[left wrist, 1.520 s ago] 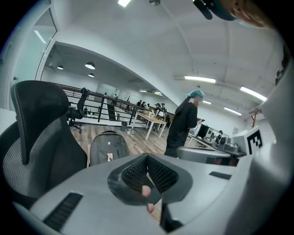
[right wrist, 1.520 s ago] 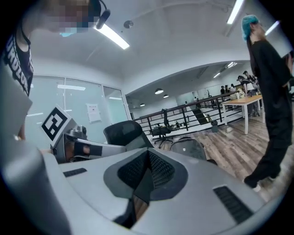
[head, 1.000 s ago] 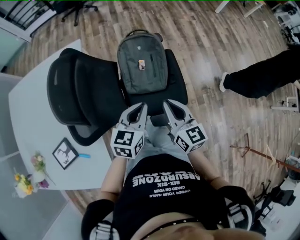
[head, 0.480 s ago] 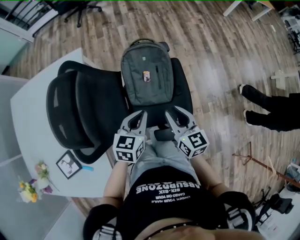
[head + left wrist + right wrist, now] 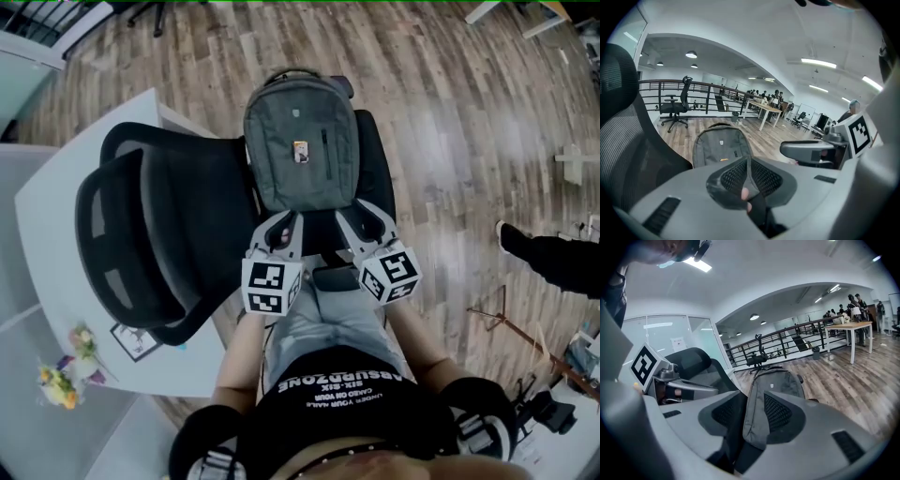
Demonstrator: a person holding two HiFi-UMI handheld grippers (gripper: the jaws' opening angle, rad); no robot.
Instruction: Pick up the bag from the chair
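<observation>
**A:** What might go wrong?

**B:** The left gripper has its jaws closed on nothing. The right gripper's jaws have just been opening, with the near edge of the bag in their gap, ungripped. The bag lies flat on the chair. A pinch of loose fabric might slip.

**A:** Any writing?

**B:** The shirt reads ABSURDZONE SIX-SIX. The bag's patch is too small to read.

black office chair on wood floor; grey bag lying on seat.
</observation>
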